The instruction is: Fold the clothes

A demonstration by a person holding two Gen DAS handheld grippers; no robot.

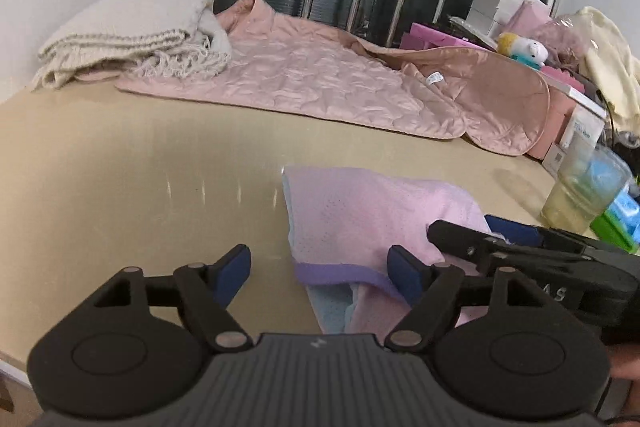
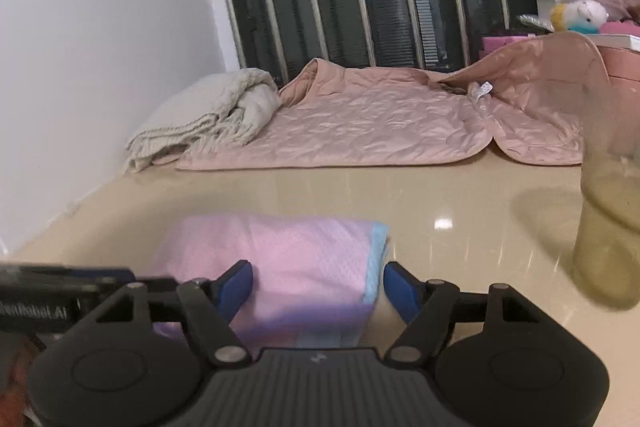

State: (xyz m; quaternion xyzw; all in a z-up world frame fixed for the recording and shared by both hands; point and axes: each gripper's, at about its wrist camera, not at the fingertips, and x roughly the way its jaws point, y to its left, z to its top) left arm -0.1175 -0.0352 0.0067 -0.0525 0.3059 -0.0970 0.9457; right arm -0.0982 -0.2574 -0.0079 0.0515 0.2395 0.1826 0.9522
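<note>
— Where's the garment they're folding?

— That pink mesh garment (image 1: 372,219), on the beige surface (image 1: 140,167), well in front of the pink quilted blanket (image 1: 320,79). It's doubled over into a compact bundle, with a purple band and a light blue edge showing at the near end.

— And the tongs?

— Both sets stand wide, nothing pinched. The left tongs (image 1: 320,273) sit at the garment's near left corner: one blue pad is over bare surface, the other over the cloth by the purple band. The right tongs (image 2: 318,287) straddle its other side, the blue edge just inside one pad. I can't tell whether any pad touches the cloth.

— Why wide like that?

— My guess is the fold's been laid down, so the cloth rests on its own weight. Or they're lining up for another grip. Either fits.

— Anything in the way?

— A clear plastic cup (image 1: 588,187) stands to the garment's right, near the right tongs. The cream knitted throw (image 1: 136,39) lies far back on the blanket, well apart.
</note>
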